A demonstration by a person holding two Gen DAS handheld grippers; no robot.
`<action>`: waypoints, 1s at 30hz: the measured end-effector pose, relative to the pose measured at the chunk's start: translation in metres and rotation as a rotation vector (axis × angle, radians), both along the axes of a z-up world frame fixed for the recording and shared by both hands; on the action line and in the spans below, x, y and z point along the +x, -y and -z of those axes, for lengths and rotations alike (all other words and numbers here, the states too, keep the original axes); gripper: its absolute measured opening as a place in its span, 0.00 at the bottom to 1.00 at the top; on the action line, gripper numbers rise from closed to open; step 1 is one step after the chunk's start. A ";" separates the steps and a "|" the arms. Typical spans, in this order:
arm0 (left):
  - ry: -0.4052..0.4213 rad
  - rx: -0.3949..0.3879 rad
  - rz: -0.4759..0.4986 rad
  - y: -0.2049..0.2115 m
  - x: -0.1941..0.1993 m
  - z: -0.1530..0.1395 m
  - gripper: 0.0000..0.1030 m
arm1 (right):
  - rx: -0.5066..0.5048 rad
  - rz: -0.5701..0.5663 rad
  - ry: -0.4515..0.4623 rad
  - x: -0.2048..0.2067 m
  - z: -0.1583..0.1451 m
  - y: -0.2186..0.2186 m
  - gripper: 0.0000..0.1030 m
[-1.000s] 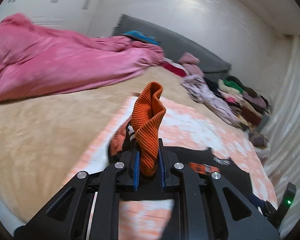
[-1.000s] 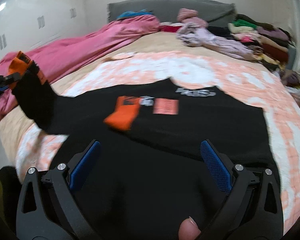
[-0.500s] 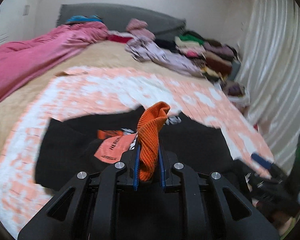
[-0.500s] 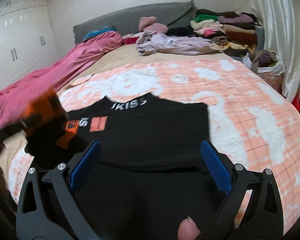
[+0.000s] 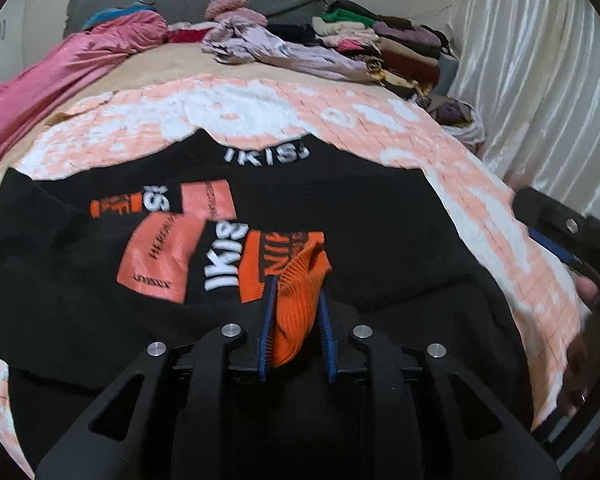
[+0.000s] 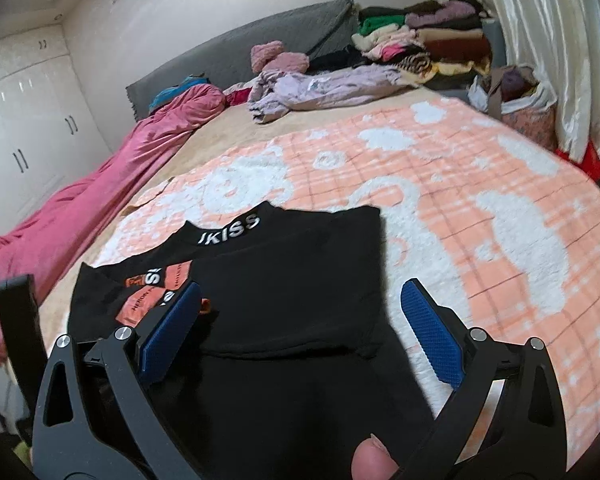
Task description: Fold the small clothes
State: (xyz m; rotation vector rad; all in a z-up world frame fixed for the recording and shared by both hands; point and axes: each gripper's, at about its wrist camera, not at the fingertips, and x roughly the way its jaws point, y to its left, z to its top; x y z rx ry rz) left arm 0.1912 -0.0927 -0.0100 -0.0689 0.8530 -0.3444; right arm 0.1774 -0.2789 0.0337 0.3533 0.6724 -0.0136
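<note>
Cuff (image 5: pixel 296 304) now over shirt (image 5: pixel 360 240); we are loosening left gripper (image 5: pixel 294 312) jaws around it, right gripper (image 6: pixel 300 332) gaping empty; sleeve fold landing.

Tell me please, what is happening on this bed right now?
A person is folding a black top spread on the orange-and-white blanket, with a gripper in each hand. The left gripper has the top's orange ribbed cuff between its pads, over the printed chest; its jaws have just been opening, so it seems to be letting the sleeve go. The right gripper is wide open and empty above the right side of the top.
</note>
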 end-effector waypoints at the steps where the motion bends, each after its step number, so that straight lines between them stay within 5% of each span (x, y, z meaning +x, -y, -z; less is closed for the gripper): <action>1: -0.012 -0.007 0.013 -0.001 -0.003 0.002 0.26 | 0.005 -0.007 -0.007 0.001 0.002 -0.001 0.91; 8: -0.009 -0.031 0.049 -0.027 -0.034 -0.006 0.28 | 0.100 -0.127 -0.086 0.018 0.026 -0.026 0.87; 18: 0.073 0.016 -0.106 -0.097 -0.043 -0.034 0.36 | 0.139 -0.309 -0.179 0.041 0.053 -0.097 0.76; 21: 0.075 0.010 -0.147 -0.111 -0.041 -0.036 0.38 | 0.112 -0.322 -0.171 0.045 0.055 -0.107 0.57; 25: 0.074 -0.008 -0.187 -0.122 -0.040 -0.040 0.41 | 0.048 -0.336 -0.172 0.047 0.061 -0.115 0.18; 30: 0.085 -0.012 -0.208 -0.129 -0.040 -0.044 0.41 | 0.056 -0.379 -0.138 0.045 0.050 -0.112 0.07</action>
